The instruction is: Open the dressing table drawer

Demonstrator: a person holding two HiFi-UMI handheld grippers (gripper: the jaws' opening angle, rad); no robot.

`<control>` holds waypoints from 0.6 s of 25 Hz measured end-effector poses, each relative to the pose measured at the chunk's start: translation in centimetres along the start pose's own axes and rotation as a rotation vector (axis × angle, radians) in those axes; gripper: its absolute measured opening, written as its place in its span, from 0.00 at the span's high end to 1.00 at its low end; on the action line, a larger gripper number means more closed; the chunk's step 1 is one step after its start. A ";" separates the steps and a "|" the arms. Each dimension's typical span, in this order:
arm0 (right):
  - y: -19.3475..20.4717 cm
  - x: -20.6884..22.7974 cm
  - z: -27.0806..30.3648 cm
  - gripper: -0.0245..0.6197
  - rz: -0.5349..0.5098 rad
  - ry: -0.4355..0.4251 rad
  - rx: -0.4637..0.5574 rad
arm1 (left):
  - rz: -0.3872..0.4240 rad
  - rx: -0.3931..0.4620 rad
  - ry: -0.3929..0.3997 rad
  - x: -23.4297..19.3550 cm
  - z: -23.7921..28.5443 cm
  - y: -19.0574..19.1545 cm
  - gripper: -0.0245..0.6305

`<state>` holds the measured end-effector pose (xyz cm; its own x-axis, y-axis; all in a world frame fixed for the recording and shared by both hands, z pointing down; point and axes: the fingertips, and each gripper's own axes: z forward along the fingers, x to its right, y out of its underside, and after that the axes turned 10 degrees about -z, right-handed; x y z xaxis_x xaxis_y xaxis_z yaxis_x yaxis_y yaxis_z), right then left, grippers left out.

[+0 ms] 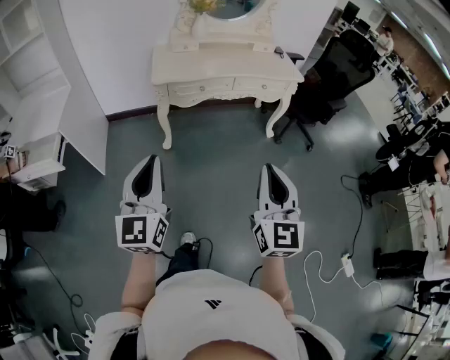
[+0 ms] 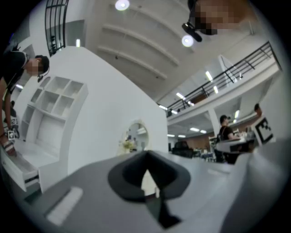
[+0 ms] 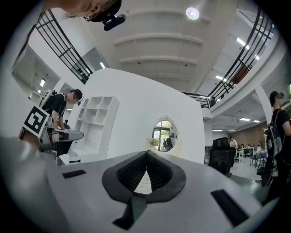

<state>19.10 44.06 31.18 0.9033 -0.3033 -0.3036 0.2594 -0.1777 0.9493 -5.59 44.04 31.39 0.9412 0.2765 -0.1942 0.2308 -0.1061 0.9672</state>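
Observation:
The white dressing table (image 1: 225,70) stands against the far wall, with an oval mirror (image 1: 228,8) on top. Its two drawers (image 1: 232,86) sit flush in the front rail. Both grippers hover over the grey floor, well short of the table, and point toward it. My left gripper (image 1: 150,159) is shut with nothing between its fingers. My right gripper (image 1: 269,168) is also shut and empty. In the left gripper view the jaw tips (image 2: 146,157) meet below the mirror (image 2: 135,135). The right gripper view shows the same, its tips (image 3: 146,154) touching below the mirror (image 3: 163,135).
A black office chair (image 1: 337,70) stands just right of the table. A white shelving unit (image 1: 42,105) fills the left side, with a person (image 2: 18,77) bent over near it. Cables and a power adapter (image 1: 348,264) lie on the floor at the right, by more desks.

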 end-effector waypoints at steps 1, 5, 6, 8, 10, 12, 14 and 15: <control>0.1 0.0 0.1 0.98 0.001 0.000 0.000 | 0.002 0.001 0.000 -0.1 0.0 0.0 0.95; 0.1 -0.1 0.4 0.98 0.005 -0.001 0.002 | 0.007 0.001 0.000 -0.3 0.2 0.0 0.95; 0.1 -0.2 0.5 0.98 0.004 -0.001 0.001 | 0.005 0.001 -0.001 -0.4 0.3 -0.1 0.95; 0.1 -0.3 0.8 0.98 0.003 -0.001 0.000 | 0.004 0.001 -0.001 -0.7 0.4 -0.1 0.95; 0.1 -0.4 1.1 0.98 0.003 -0.003 -0.002 | 0.003 0.001 -0.003 -0.9 0.5 -0.1 0.95; 0.3 -0.5 1.4 0.98 0.004 -0.003 -0.002 | 0.003 0.001 -0.004 -1.1 0.8 0.0 0.95; 0.4 -0.5 1.7 0.98 0.004 -0.003 -0.003 | 0.005 0.002 -0.004 -1.3 1.0 0.0 0.95; 0.5 -0.5 1.8 0.98 0.004 -0.002 -0.004 | 0.006 0.001 -0.004 -1.4 1.1 0.1 0.95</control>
<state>18.15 42.40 31.65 0.9036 -0.3061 -0.2996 0.2567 -0.1729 0.9509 -6.58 42.56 31.52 0.9436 0.2722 -0.1886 0.2251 -0.1091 0.9682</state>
